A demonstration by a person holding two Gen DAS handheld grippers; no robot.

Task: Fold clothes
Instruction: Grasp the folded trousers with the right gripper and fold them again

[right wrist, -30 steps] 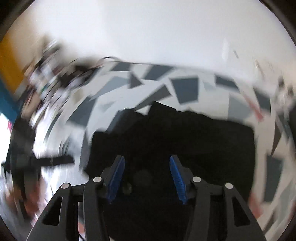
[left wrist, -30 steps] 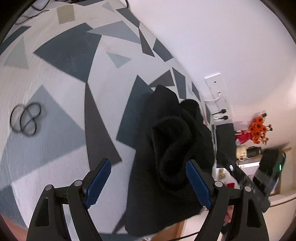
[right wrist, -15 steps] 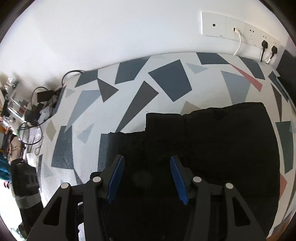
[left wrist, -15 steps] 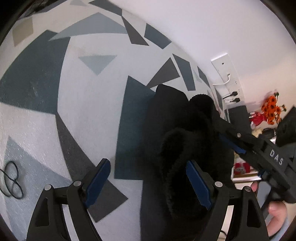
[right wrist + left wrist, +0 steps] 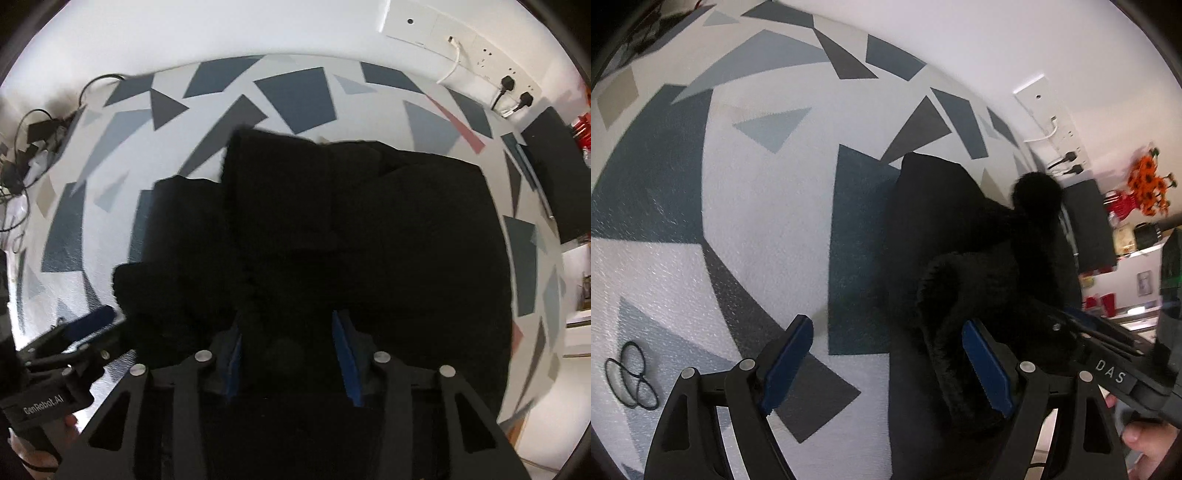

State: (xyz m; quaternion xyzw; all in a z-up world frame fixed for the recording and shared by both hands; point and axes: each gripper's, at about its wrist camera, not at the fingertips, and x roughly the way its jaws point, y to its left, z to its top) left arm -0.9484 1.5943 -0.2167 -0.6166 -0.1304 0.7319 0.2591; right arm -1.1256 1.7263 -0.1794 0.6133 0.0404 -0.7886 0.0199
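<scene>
A black fleece garment (image 5: 369,229) lies bunched on the table with the grey-and-blue geometric cover (image 5: 757,221). My right gripper (image 5: 290,354) points steeply down onto the garment's near part. Its jaws are closing, with dark fleece lying between the blue pads (image 5: 343,350); no firm pinch shows. My left gripper (image 5: 886,328) hovers open at the garment's left edge (image 5: 897,258). Its right finger (image 5: 982,362) lies against a rolled fold of fleece, and its left finger (image 5: 790,350) is over the bare cover. One left finger (image 5: 92,321) shows in the right wrist view.
Several black elastic loops (image 5: 631,376) lie on the cover at the left. Tangled cables (image 5: 33,140) sit at the table's far left corner. A wall socket strip (image 5: 461,48) with plugs and a black box (image 5: 554,173) stand beyond the garment. A hand (image 5: 1145,446) holds the right gripper.
The right gripper has come down onto the garment and its jaws have narrowed. The left gripper slid toward the garment's edge, then kept still, jaws unchanged.
</scene>
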